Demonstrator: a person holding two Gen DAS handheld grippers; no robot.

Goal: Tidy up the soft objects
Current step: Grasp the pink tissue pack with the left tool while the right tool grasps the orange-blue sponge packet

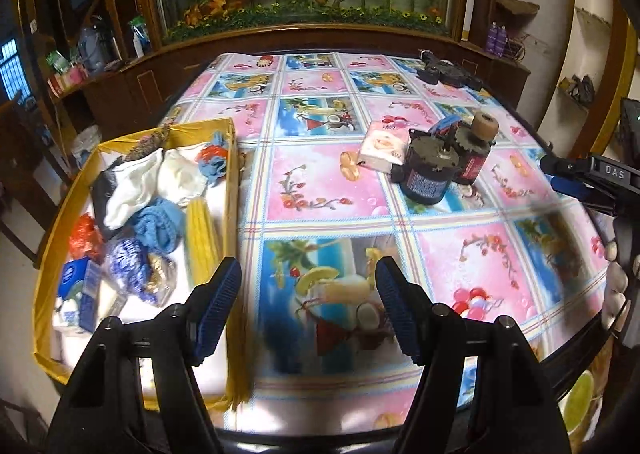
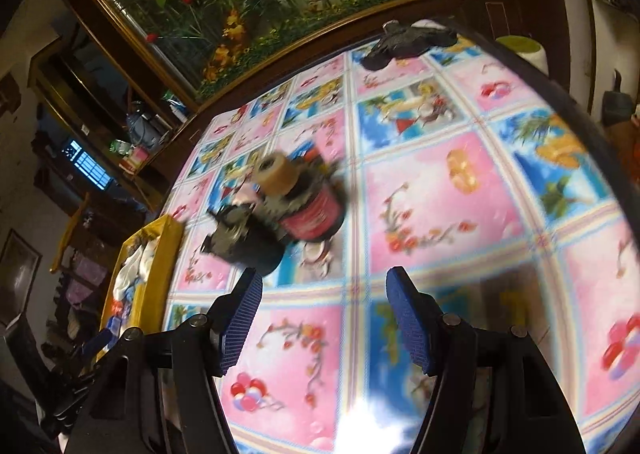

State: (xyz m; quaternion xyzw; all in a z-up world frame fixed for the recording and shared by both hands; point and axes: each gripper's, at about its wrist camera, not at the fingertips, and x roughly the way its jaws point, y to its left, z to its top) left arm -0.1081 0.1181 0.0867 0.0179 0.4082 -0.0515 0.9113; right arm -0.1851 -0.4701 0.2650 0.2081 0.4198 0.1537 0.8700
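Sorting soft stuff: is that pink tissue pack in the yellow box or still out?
Out. The pink tissue pack lies on the tablecloth beside the dark motors, apart from the yellow box.

desk (image 1: 332, 190): patterned pink-and-blue cloth | left: yellow box (image 1: 230, 190) of soft items | centre-right: tissue pack (image 1: 384, 150) touching two dark motors (image 1: 430, 170) | far edge: black tool (image 1: 448, 74)
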